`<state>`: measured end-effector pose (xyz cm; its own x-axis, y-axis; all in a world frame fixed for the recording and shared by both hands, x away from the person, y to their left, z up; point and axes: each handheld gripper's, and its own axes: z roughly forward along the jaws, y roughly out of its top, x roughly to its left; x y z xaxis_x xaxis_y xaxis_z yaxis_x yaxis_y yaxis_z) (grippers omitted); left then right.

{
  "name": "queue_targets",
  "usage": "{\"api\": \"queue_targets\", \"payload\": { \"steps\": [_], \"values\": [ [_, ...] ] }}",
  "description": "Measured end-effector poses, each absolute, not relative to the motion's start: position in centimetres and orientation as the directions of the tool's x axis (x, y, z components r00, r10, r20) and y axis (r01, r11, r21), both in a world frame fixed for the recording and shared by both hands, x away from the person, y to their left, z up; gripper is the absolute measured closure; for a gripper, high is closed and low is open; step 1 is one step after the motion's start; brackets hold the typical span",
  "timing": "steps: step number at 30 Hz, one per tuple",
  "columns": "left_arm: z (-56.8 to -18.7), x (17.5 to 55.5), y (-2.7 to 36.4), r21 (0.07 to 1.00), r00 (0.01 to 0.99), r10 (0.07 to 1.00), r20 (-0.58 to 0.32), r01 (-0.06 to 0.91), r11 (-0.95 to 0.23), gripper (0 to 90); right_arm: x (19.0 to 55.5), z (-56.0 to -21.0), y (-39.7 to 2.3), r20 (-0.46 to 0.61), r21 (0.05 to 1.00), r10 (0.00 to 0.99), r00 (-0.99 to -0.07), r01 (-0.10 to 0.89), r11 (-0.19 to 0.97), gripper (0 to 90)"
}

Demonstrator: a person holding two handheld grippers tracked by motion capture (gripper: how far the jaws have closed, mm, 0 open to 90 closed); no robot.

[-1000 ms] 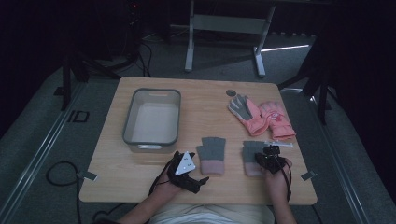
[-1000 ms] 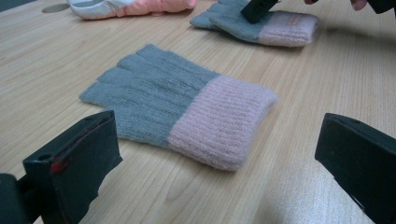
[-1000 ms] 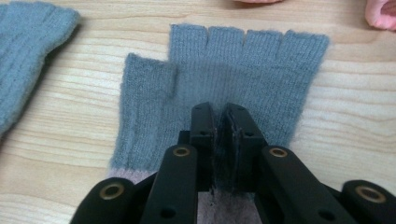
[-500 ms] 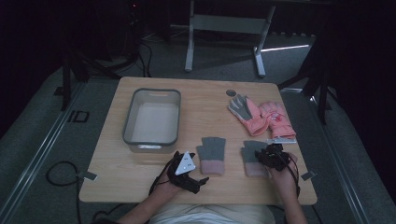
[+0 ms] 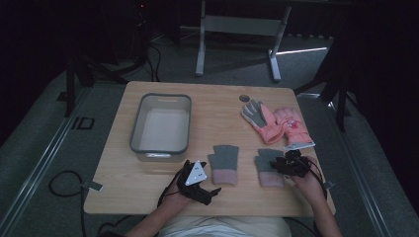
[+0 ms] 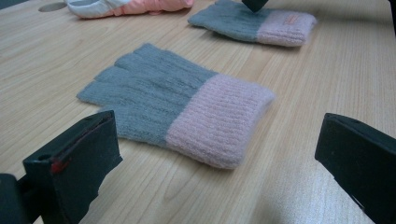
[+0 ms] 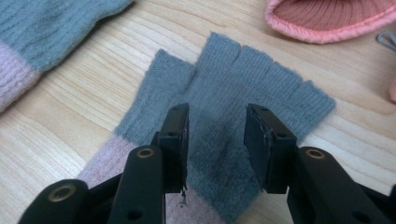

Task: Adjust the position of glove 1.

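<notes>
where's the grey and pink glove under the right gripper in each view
High view: grey-pink glove, lower right of table, at the right gripper.
Left gripper view: top, far glove.
Right gripper view: centre, beneath its open jaws.
Shared landmark: salmon gloves.

We are seeing two grey knitted fingerless gloves with pink ribbed cuffs lying flat side by side near the table's front edge, the left glove (image 5: 224, 164) and the right glove (image 5: 269, 167), cuffs pointing toward us.

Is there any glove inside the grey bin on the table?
No, in the high view the bin holds nothing, and the two grey gloves and the pink gloves all lie on the table.
</notes>
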<state>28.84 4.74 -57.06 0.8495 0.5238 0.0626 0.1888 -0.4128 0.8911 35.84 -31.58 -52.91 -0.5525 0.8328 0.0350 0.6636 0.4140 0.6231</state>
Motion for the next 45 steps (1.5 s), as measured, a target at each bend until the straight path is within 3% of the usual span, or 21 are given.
{"api": "queue_targets", "payload": {
  "steps": [6,8,12,15,20,29,45],
  "values": [
    [-57.1,28.8,4.7,0.891,0.852,0.521,0.062,0.188,-0.414,0.0,35.9,-54.0,-31.1,0.003,0.589,0.84,-0.543,0.68,0.437,58.1],
    [-57.1,28.8,4.7,0.891,0.852,0.519,0.062,0.187,-0.414,0.0,35.8,-54.0,-30.8,0.0,0.585,0.854,-0.52,0.693,0.422,62.1],
    [-57.1,28.8,4.7,0.891,0.853,0.518,0.063,0.186,-0.414,0.0,35.8,-53.8,-29.9,-0.04,0.561,0.864,-0.502,0.704,0.435,79.8],
    [-57.1,28.8,4.7,0.891,0.853,0.519,0.059,0.19,-0.413,0.0,35.9,-53.7,-29.6,-0.041,0.565,0.873,-0.487,0.709,0.422,84.2],
    [-57.1,28.8,4.7,0.891,0.853,0.519,0.061,0.188,-0.413,0.0,35.9,-51.7,-29.4,0.008,0.61,0.888,-0.46,0.706,0.36,84.7],
    [-57.1,28.8,4.7,0.89,0.851,0.521,0.062,0.189,-0.414,0.0,36.0,-47.9,-26.5,0.045,0.677,0.866,-0.498,0.653,0.34,84.8],
    [-57.1,28.8,4.7,0.891,0.853,0.519,0.066,0.184,-0.415,0.0,35.5,-48.4,-17.2,0.099,0.677,0.776,-0.623,0.614,0.406,84.7]
  ]
}}
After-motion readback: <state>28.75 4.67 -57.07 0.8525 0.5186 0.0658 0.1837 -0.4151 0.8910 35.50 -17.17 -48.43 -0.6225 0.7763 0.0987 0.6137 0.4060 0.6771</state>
